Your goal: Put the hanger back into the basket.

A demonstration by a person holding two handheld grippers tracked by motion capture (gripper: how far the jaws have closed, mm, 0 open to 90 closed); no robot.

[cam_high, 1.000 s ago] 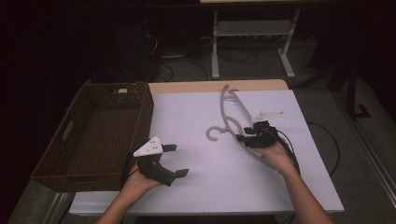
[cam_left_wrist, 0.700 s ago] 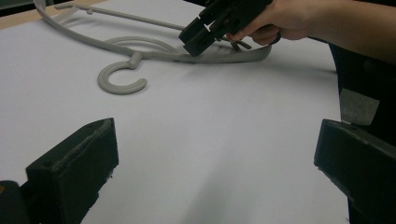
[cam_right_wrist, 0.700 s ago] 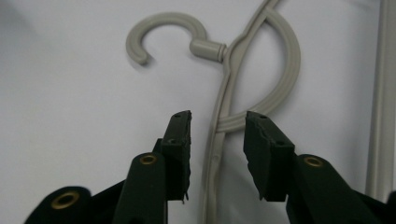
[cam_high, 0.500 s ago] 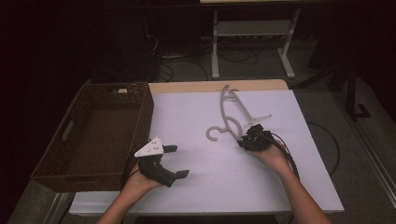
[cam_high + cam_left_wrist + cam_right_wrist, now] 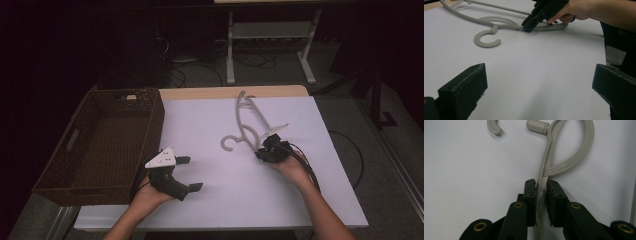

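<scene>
The right gripper [image 5: 541, 188], its jaws just closing, pinches the hanger [image 5: 546, 162] at mid-frame on one thin arm, so lifting could let it swivel or slip.

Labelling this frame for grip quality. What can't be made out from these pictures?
- Right gripper view: the hanger arm runs between the right gripper pads, which hide the contact faces; its hook is cut by the top edge.
- High view: that grip is too small to judge.
- High view: the basket floor is too dark to check.
- Left gripper view: the left gripper is open; the bottom edge cuts its jaws.

Wicker basket [image 5: 100, 150], white table [image 5: 240, 200]
</scene>
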